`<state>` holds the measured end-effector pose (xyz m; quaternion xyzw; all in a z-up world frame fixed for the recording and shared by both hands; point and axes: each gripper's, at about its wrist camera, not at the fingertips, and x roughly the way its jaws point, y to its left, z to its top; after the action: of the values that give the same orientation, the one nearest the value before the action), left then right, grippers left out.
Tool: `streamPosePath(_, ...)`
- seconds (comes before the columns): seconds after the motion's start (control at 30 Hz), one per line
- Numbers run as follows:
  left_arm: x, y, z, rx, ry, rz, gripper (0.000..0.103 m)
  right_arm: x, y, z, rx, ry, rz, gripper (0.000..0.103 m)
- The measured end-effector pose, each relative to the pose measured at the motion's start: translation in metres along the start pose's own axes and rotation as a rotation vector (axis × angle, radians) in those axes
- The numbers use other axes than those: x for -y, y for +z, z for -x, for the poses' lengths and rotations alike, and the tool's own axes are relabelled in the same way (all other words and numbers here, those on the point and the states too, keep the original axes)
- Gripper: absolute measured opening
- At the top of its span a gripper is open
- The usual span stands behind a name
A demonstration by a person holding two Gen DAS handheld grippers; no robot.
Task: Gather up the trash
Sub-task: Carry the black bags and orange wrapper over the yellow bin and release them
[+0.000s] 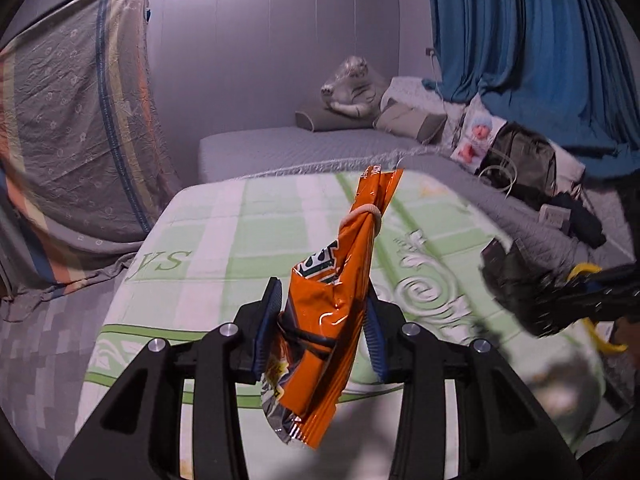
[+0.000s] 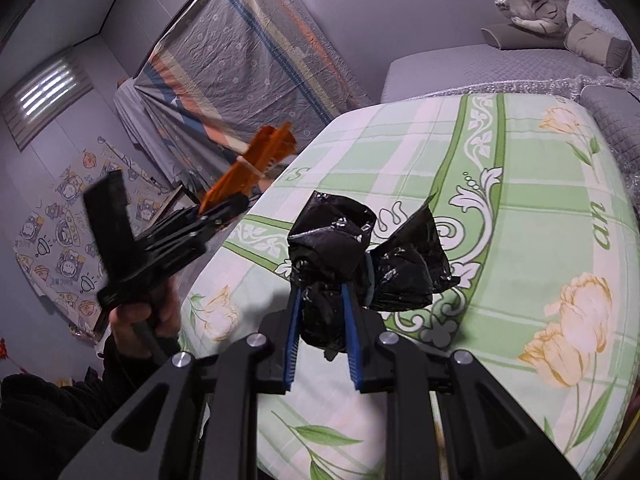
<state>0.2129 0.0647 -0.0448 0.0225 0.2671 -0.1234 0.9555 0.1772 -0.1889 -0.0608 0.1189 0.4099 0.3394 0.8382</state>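
My left gripper (image 1: 322, 300) is shut on an orange snack bag (image 1: 340, 280) tied near its top with a rubber band, held upright above the green-checked table cloth (image 1: 224, 240). The bag also shows in the right wrist view (image 2: 256, 164), with the left gripper (image 2: 224, 210) blurred. My right gripper (image 2: 320, 292) is shut on a crumpled black plastic bag (image 2: 360, 256), held above the cloth (image 2: 520, 200). In the left wrist view the black bag (image 1: 516, 284) and right gripper (image 1: 560, 300) appear blurred at the right edge.
A grey bed (image 1: 304, 144) with pillows and a wrapped plush toy (image 1: 352, 84) lies behind the table. A striped sheet (image 1: 80, 120) hangs at left, a blue curtain (image 1: 540, 40) at right. Bags and cables (image 1: 520, 160) lie on the bed at right.
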Motion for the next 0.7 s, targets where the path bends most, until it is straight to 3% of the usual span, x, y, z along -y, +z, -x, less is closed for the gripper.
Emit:
streamPosePath(0.17,0.041,0.013,0.025,0.069,-0.009,-0.011,0.037,0.003,-0.008,0.032,0.061,-0.019,-0.010,0.019)
streamPosePath(0.37,0.096,0.031,0.045,0.152,-0.094,-0.064,0.037,0.011,-0.017,0.081,0.159,-0.065,-0.030,0.019)
streamPosePath(0.7,0.178,0.045,0.052,0.199,-0.246,-0.158,0.037,0.046,-0.031,0.163,0.317,-0.182,-0.100,0.019)
